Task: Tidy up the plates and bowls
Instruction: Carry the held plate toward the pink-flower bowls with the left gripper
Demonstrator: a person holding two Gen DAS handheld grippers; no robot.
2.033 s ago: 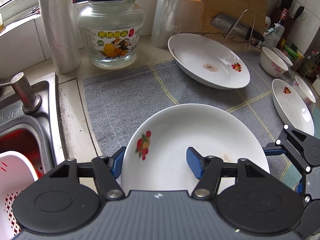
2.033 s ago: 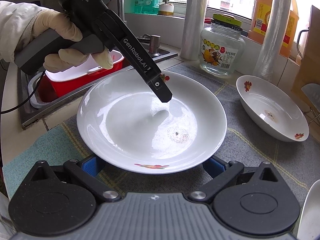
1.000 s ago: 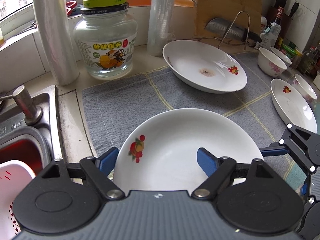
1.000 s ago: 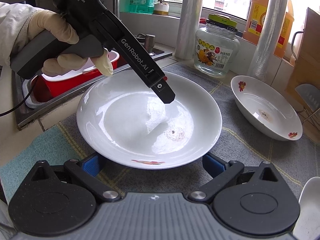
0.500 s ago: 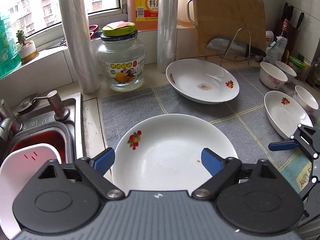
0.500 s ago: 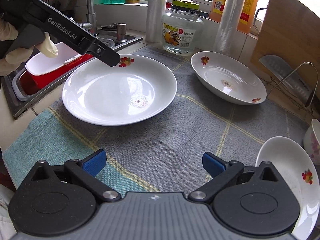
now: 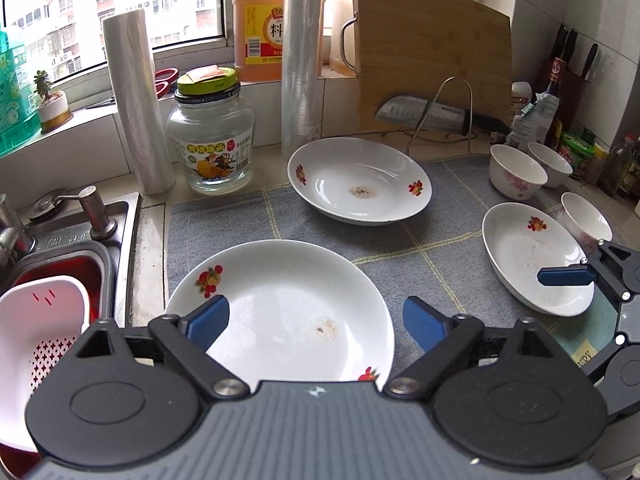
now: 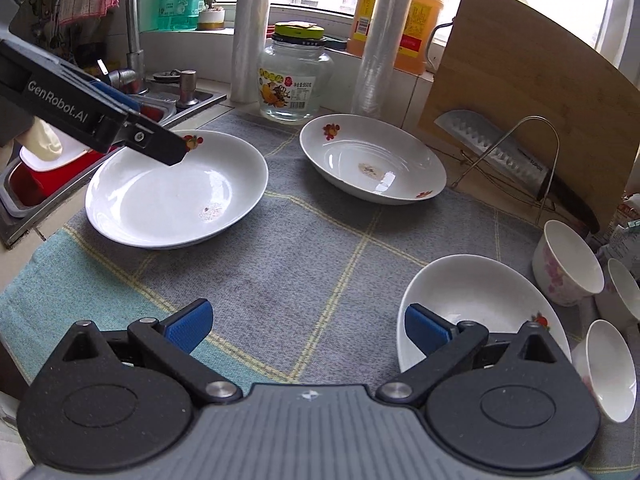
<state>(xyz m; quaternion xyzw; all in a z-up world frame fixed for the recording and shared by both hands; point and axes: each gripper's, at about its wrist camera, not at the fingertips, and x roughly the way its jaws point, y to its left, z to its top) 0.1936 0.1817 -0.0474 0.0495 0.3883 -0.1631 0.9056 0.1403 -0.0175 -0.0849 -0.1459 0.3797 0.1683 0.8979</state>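
Note:
A large white plate with a fruit print (image 7: pixel 280 304) lies on the grey mat, just below and ahead of my left gripper (image 7: pixel 316 324), which is open and holds nothing. In the right wrist view that same plate (image 8: pixel 176 192) sits at the left under the left gripper (image 8: pixel 148 128). A second deep plate (image 8: pixel 372 160) rests near the cutting board. My right gripper (image 8: pixel 307 327) is open and empty over the mat, its right finger above a smaller plate (image 8: pixel 480 300). Three small bowls (image 8: pixel 568 264) stand at the right edge.
A sink with a red basin and white colander (image 7: pixel 44 320) lies to the left. A glass jar (image 7: pixel 210 148), plastic rolls, an oil jug, a cutting board (image 7: pixel 436 64) and a knife on a wire stand line the back. Bottles crowd the far right corner.
Both grippers have pulled back and risen from the large plate, which stays on the mat. The left jaws have widened. The right gripper has swung right towards the smaller plate.

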